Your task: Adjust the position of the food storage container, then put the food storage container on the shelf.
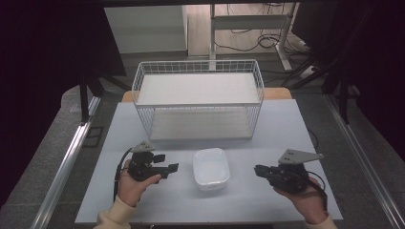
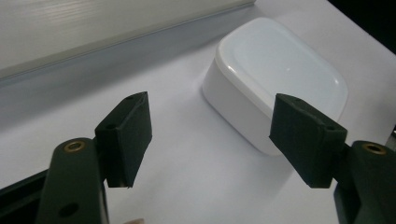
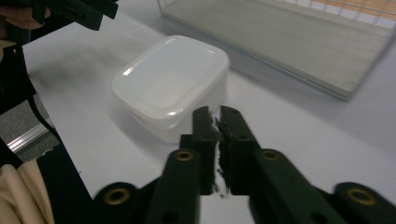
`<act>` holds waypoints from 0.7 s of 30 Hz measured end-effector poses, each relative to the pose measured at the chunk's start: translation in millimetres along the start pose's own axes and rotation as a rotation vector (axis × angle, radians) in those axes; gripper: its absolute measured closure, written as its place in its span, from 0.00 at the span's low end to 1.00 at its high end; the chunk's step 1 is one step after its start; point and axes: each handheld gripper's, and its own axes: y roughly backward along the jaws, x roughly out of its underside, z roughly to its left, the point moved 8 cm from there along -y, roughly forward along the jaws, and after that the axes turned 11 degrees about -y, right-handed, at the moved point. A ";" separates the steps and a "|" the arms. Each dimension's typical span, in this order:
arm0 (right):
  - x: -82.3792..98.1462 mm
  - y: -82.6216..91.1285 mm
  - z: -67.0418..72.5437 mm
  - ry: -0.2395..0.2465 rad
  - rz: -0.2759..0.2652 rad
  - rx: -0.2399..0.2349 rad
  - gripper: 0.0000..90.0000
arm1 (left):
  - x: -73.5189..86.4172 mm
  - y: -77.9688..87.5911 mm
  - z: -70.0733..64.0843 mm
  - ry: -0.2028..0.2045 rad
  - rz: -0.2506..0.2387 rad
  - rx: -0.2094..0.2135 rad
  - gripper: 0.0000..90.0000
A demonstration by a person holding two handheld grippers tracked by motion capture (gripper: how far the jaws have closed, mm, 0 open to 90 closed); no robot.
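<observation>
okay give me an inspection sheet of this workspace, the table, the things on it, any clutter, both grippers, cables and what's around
Surface: pale table top, bare around the items.
Job's things: white lidded container near the front middle, lid on; white wire rack with two shelves behind it, nothing seen on either shelf.
Clutter: nothing seen.
Grippers: left gripper jaws wide apart, holding nothing, aimed at the container; right gripper jaws closed together, holding nothing, just short of the container.
Cables: black cable trailing from the left gripper; loose cables on the floor beyond the table.
Surroundings: metal rails on both sides, dark curtains, a desk frame behind.
</observation>
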 end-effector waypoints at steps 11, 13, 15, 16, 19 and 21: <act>-22.5 -48.9 9.0 -0.049 -0.017 0.020 0.36 | -6.4 5.2 -6.0 0.018 -0.046 0.018 0.31; -25.9 -50.5 9.0 -0.061 -0.025 0.012 0.35 | -6.6 4.7 -6.7 0.026 -0.047 0.022 0.30; -27.0 -52.0 8.8 -0.066 -0.029 0.003 0.32 | -6.7 4.7 -7.3 0.036 -0.047 0.022 0.30; -26.8 -52.3 8.5 -0.075 -0.031 0.001 0.32 | -6.6 4.9 -7.6 0.037 -0.047 0.018 0.30; -24.8 -53.6 6.2 -0.087 -0.023 -0.011 0.30 | -6.6 6.3 -8.4 0.051 -0.048 0.011 0.30; -25.6 -54.2 4.3 -0.095 -0.024 -0.012 0.29 | -7.0 7.1 -8.3 0.064 -0.047 0.007 0.30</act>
